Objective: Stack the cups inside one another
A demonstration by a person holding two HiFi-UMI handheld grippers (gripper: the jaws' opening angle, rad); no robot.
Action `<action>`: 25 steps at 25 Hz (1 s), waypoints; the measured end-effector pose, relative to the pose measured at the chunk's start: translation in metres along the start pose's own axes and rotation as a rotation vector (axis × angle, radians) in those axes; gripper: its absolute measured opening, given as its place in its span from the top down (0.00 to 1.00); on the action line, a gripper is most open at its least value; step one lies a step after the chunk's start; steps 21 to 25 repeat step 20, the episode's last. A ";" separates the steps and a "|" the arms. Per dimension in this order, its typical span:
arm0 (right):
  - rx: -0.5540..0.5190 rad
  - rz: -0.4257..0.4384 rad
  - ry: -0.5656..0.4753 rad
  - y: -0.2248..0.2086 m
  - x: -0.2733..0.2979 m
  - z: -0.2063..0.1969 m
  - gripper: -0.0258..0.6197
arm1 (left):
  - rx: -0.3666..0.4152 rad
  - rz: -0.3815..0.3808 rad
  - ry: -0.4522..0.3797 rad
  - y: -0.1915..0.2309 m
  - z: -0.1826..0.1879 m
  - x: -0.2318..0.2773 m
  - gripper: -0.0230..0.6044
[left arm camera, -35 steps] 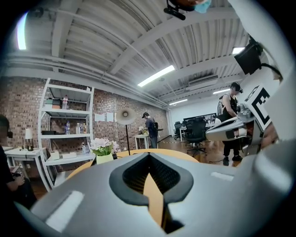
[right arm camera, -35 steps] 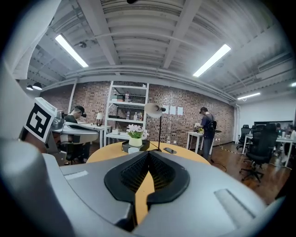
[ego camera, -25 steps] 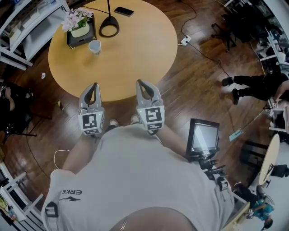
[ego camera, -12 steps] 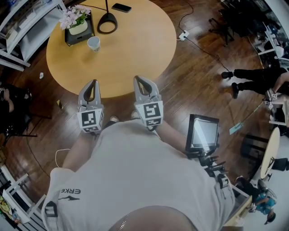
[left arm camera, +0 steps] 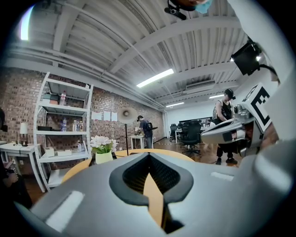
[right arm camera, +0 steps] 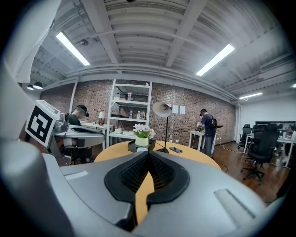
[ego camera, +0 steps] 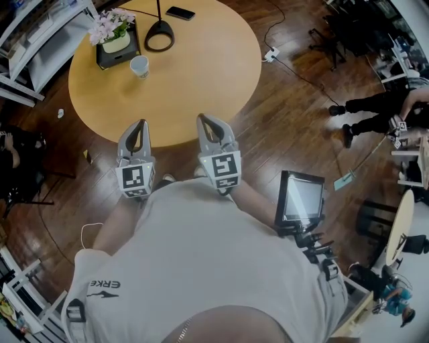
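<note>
Only one cup (ego camera: 139, 65) shape in sight: small, pale, upright, open end up, on the far left of the round worktop (ego camera: 201, 80), just beside the black tray (ego camera: 107, 60) with the flower pot (ego camera: 115, 42). Can't tell if it's a single cup or several already nested, it's too small in the head view. No other loose cups visible. Looks like a thin paper or plastic disposable, so I'd expect light, easy to tip, wall crushable, and nested ones likely to stick together. Best hold is probably a gentle pinch on the upper wall near the rim, one jaw inside and one outside; squeezing across the body would risk ovalling it. Lamp base (ego camera: 159, 37) and phone (ego camera: 181, 12) sit further back, clear of the cup. Left tool (ego camera: 139, 126) and right tool (ego camera: 206, 119) are both closed with nothing between the jaws, side by side at the near edge of the worktop, well apart from the cup.
</note>
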State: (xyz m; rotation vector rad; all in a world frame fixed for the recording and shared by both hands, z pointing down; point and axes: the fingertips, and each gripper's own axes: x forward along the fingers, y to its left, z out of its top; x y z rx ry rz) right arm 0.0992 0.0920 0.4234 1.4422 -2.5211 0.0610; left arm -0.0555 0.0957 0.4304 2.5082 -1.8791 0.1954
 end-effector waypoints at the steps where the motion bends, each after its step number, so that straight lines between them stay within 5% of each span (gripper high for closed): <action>1: 0.000 0.000 -0.001 0.000 0.000 0.000 0.94 | -0.001 -0.002 -0.001 -0.001 0.000 0.000 0.96; 25: -0.006 0.017 -0.006 0.002 0.008 0.005 0.94 | 0.011 -0.019 0.008 -0.003 0.002 0.002 0.96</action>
